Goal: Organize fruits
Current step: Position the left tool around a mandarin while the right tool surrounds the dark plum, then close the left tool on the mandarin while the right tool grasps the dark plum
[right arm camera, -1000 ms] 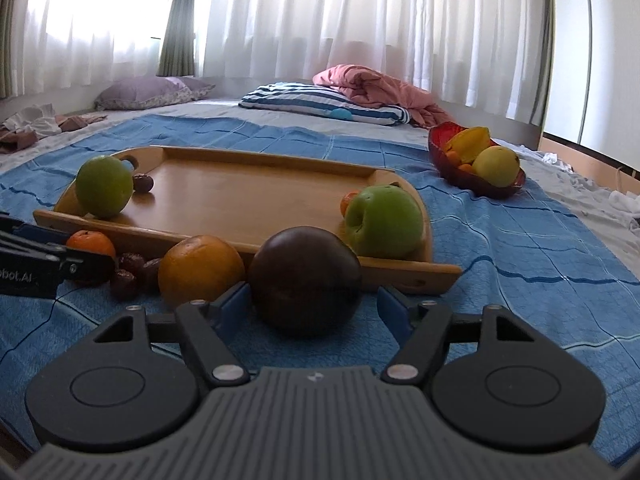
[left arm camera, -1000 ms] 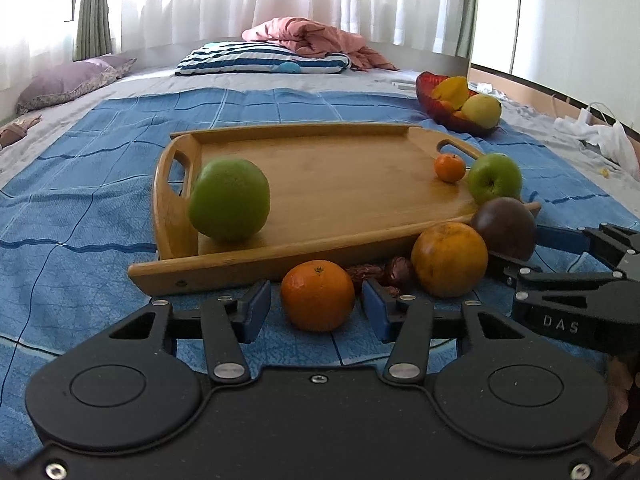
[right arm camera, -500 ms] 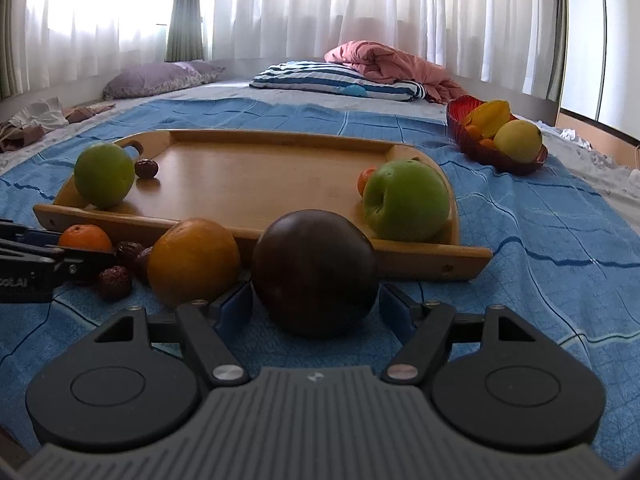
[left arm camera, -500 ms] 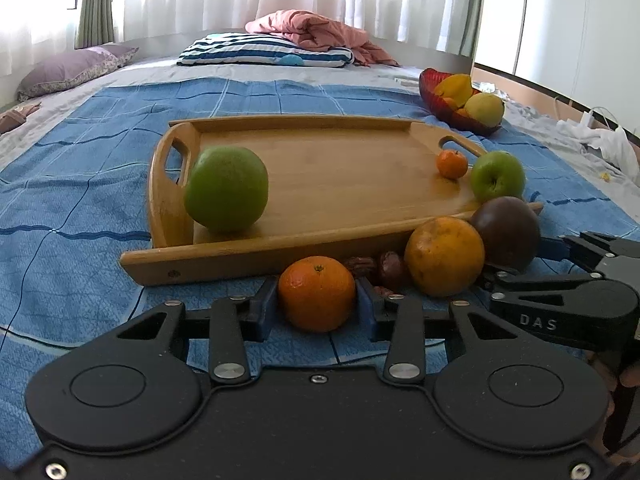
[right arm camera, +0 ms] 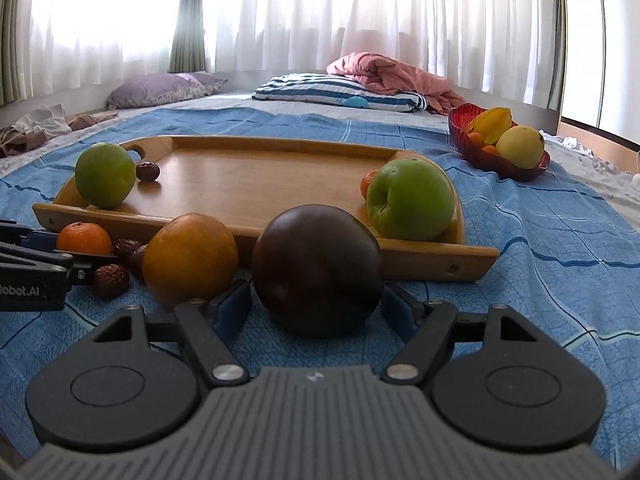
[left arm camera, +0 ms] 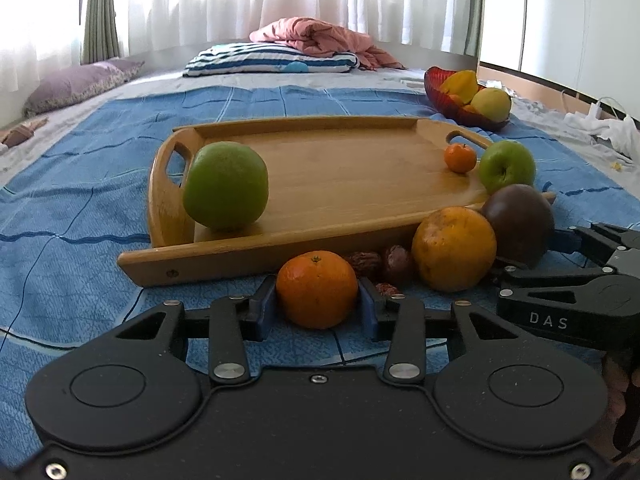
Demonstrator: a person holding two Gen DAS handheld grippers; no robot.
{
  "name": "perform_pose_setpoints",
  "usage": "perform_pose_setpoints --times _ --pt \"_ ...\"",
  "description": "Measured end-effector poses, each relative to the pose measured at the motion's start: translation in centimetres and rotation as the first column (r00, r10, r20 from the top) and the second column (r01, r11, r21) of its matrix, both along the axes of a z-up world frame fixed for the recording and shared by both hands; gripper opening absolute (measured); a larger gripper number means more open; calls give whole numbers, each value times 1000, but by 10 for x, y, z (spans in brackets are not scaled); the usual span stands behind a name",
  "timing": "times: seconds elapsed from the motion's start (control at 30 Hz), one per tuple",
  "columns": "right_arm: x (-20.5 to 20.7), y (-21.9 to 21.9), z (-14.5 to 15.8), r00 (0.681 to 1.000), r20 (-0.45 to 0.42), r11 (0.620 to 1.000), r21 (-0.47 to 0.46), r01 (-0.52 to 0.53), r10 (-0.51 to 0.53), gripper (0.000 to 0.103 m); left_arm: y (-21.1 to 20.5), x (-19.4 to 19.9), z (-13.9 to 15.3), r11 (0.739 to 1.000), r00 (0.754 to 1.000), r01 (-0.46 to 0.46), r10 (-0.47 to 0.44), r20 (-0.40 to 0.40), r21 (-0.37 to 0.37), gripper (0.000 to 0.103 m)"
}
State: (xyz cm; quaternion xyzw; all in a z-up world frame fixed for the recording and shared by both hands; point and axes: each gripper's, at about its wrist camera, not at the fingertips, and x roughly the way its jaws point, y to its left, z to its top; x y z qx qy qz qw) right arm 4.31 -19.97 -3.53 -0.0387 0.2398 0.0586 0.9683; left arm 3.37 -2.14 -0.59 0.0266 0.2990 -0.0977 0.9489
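A wooden tray (left arm camera: 340, 128) lies on the blue bedspread. My left gripper (left arm camera: 317, 304) is shut on a small mandarin (left arm camera: 316, 288) in front of the tray. My right gripper (right arm camera: 316, 304) has its blue pads on both sides of a dark purple fruit (right arm camera: 316, 270), with a small gap on the left. A large orange (left arm camera: 454, 248) and several dried dates (left arm camera: 376, 262) lie between them. On the tray are a green fruit (left arm camera: 225, 184), a green apple (left arm camera: 507, 168), a tiny mandarin (left arm camera: 460, 157) and a date (right arm camera: 147, 171).
A red bowl (left arm camera: 440, 100) with yellow fruit stands at the far right. Pillows (left arm camera: 272, 60) and a pink blanket (left arm camera: 320, 36) lie at the back. White clothes (left arm camera: 600, 128) lie to the right.
My left gripper's fingers closed in onto the small mandarin. My right gripper moved closer around the dark purple fruit and its fingers narrowed.
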Motion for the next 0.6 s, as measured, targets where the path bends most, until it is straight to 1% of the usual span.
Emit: perform_pose_setpoints --times 0.03,0.1,0.13,0.2,0.27,0.37,0.6 --pt "-1 -1 0 1000 4 1000 5 -1 1 78 -1 -1 0 1000 1000 -3 3 6 5 39" --pt "-3 -2 1 1000 10 1000 14 -10 10 64 -5 -4 0 1000 1000 -11 10 24 26 39" --pt "-4 -3 2 1000 13 1000 18 -8 8 63 -8 -6 1 999 999 -12 10 32 41 39" --pt "-5 -4 5 1000 6 999 34 -4 4 62 -12 -10 4 998 999 -6 2 51 69 38" --pt "-6 -7 10 1000 -3 998 60 2 -2 62 -14 -14 10 997 997 6 -11 71 72 38" --pt "-7 -10 17 1000 -18 997 81 15 -14 62 -13 -15 22 999 996 11 -16 86 53 38" --pt "-5 -18 48 999 9 993 110 43 -45 62 -6 -5 53 1000 994 18 -21 104 25 38"
